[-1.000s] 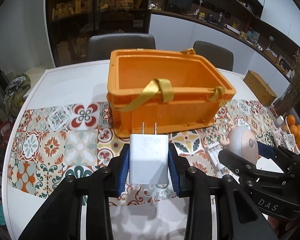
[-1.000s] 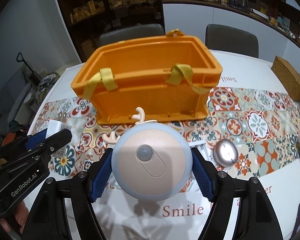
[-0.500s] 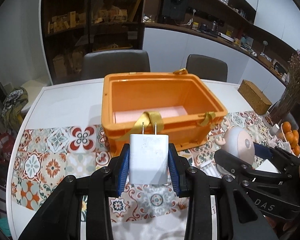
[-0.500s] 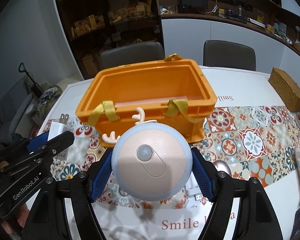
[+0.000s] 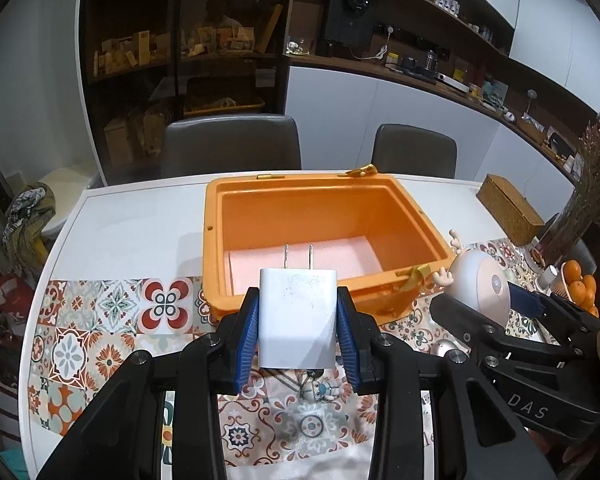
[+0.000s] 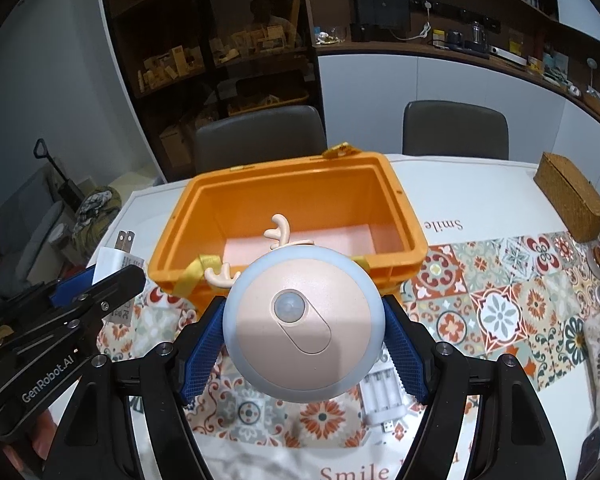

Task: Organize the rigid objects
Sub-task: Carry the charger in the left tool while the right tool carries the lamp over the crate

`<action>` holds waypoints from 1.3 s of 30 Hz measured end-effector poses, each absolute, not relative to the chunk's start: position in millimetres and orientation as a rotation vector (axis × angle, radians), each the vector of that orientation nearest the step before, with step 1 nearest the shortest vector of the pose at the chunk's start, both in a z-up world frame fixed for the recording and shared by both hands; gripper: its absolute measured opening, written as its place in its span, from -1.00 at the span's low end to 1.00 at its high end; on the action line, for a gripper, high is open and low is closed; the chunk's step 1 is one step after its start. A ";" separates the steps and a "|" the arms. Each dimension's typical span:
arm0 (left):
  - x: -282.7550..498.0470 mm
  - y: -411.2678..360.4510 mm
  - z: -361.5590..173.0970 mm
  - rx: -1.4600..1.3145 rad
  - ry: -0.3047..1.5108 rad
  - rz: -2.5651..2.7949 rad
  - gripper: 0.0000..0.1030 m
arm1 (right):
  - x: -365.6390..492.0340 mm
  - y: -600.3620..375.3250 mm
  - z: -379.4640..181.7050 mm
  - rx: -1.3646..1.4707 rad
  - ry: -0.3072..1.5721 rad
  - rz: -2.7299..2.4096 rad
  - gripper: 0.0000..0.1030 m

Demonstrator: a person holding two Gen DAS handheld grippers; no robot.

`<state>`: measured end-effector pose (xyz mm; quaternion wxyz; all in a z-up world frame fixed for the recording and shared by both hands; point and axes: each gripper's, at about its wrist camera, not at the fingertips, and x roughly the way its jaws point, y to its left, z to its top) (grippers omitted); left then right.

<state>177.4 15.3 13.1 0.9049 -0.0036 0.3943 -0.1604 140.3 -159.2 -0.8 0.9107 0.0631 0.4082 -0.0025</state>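
Gripping a white charger (image 5: pixel 298 318) between its blue pads, the left gripper (image 5: pixel 298 328) is clamped tight on the block's two sides, with the two metal prongs pointing up and away toward the orange bin (image 5: pixel 320 200). From the left wrist view the charger hangs in front of the bin's near wall, above the patterned table runner (image 5: pixel 100 336), and its prongs overlap the pale pink liner (image 5: pixel 340 256) on the bin floor.

The right gripper (image 6: pixel 302 330) is closed on a round night light (image 6: pixel 302 326), a pale blue dome with a peach face, an oval sensor button and small cream antlers at its top. Its blue pads press against the dome's left and right sides. This light also sits in front of the bin's near rim, with the antlers overlapping the open interior.

The bin stands on the white table (image 5: pixel 140 224), open at the top, with yellow straps draped over its near edge. Nothing but the pink liner shows inside it.

On the runner below the right gripper lies a white battery charger (image 6: pixel 382 398), partly hidden by the night light. A small astronaut figure (image 5: pixel 320 390) lies under the left gripper, and a silver round thing (image 5: pixel 444 348) sits just beside the right gripper's finger. A woven box (image 6: pixel 572 200) rests at the table's far right, well apart from the bin, and a bowl of oranges (image 5: pixel 580 286) shows at the right edge. Two grey chairs (image 5: pixel 232 144) stand behind the table.
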 end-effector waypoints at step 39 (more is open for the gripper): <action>285.8 -9.7 -4.5 0.061 0.947 -0.314 -0.30 | 265.7 -174.4 -17.1 0.088 1.042 -0.046 0.45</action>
